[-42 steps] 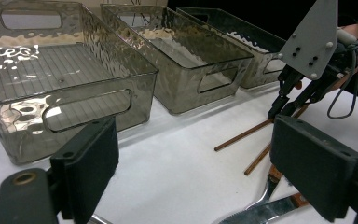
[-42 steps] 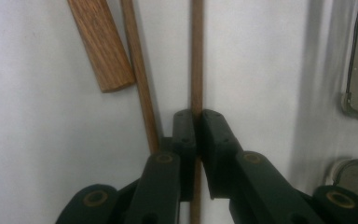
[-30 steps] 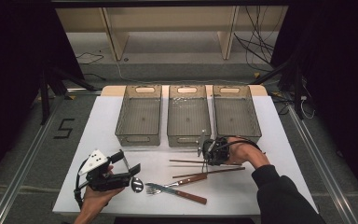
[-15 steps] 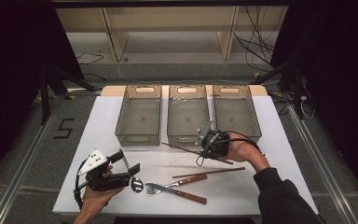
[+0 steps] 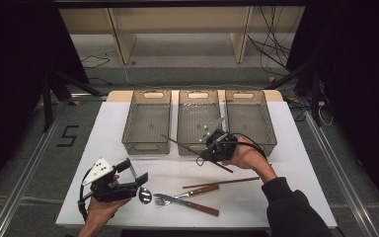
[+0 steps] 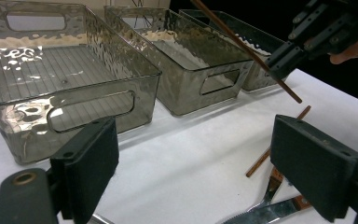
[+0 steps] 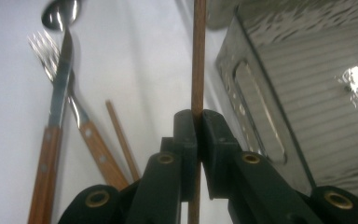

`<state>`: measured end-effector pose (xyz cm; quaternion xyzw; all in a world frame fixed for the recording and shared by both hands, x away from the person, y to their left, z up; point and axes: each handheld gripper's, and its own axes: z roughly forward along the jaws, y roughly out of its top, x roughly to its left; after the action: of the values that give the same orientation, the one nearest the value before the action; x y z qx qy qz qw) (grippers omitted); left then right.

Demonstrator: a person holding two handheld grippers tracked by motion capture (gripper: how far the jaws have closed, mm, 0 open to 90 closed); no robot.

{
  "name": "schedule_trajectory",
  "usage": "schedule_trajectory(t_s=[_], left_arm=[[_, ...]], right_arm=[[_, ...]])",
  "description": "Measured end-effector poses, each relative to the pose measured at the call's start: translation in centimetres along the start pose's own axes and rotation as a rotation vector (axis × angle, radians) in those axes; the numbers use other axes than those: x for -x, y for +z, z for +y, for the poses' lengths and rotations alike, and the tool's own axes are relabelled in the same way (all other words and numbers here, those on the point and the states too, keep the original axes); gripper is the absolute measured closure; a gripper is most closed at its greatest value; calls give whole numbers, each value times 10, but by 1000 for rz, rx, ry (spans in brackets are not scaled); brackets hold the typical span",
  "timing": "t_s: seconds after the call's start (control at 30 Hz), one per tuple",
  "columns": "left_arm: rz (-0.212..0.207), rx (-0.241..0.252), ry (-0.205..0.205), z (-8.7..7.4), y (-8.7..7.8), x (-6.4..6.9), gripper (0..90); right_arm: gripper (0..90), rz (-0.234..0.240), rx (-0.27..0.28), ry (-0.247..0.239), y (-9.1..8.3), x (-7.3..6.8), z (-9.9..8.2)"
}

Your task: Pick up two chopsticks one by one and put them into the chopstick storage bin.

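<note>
Overhead, a person works at a white table (image 5: 103, 148) with a gripper in each hand. The right gripper (image 5: 212, 149) is clamped on one brown chopstick (image 5: 180, 143), lifted clear of the table and slanting over the near wall of the middle bin (image 5: 197, 148), likely so it can be dropped into one of three clear bins. The left gripper (image 5: 137, 174) hovers low at the table's near left, jaws wide apart and empty, apparently waiting. A second chopstick (image 5: 222, 182), a wooden-handled knife (image 5: 200, 190), a fork (image 5: 185, 203) and a spoon (image 5: 144, 195) lie together on the table, probably awaiting sorting.
</note>
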<state>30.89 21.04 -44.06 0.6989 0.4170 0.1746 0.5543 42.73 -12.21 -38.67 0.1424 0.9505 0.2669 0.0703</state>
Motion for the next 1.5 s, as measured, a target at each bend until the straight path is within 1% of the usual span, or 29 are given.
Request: schedule_trajectory(t_s=[0.03,0.07,0.1,0.2,0.3,0.43,0.47,0.5,0.6,0.63,0.67,0.83,0.87,0.9,1.0,1.03,1.13,1.2,1.23,1.27,1.37,1.5], left_arm=[[0,0,1,0,0,0,150],[0,0,1,0,0,0,149],[0,0,0,0,0,0,149],[1,1,-1,0,0,0,149],[1,4,0,0,-1,0,149],[1,7,-5,0,-1,0,149],[1,8,-6,0,-1,0,149],[0,8,-4,1,-1,-1,149],[0,8,-4,1,-1,-1,149],[0,8,-4,1,-1,-1,149],[0,8,-3,1,-1,-1,149],[0,8,-4,1,-1,-1,149],[0,8,-4,1,-1,-1,149],[0,7,-4,1,-2,-1,149],[0,9,-4,1,-2,-1,149],[0,10,-5,1,-2,-1,149],[-1,9,-3,1,-2,-1,149],[-1,10,-3,1,-2,-1,149],[-2,10,-3,1,-2,-1,149],[-2,10,-3,1,-2,-1,149],[-2,14,-6,1,-2,-1,149],[-2,14,-7,1,-3,-1,149]], right_arm=[[854,0,25,20,0,1,4],[854,0,25,20,0,1,4],[854,-11,42,43,1,2,9],[853,-3,90,77,1,5,16],[854,3,126,110,3,8,23],[853,6,158,143,4,11,31],[853,6,158,143,4,11,31],[853,9,170,167,6,12,34],[853,4,180,178,7,14,37],[853,1,189,196,8,15,40],[853,-1,195,204,9,16,42],[854,13,230,261,11,21,50],[854,13,230,261,11,21,50],[854,16,240,280,11,22,54],[854,17,253,287,12,22,57],[854,17,265,302,13,23,61],[854,18,285,328,15,24,65],[853,17,287,333,16,24,66],[854,16,296,351,18,25,70],[853,17,297,354,19,26,71],[854,3,315,391,21,28,76],[853,-4,321,409,24,32,81]])
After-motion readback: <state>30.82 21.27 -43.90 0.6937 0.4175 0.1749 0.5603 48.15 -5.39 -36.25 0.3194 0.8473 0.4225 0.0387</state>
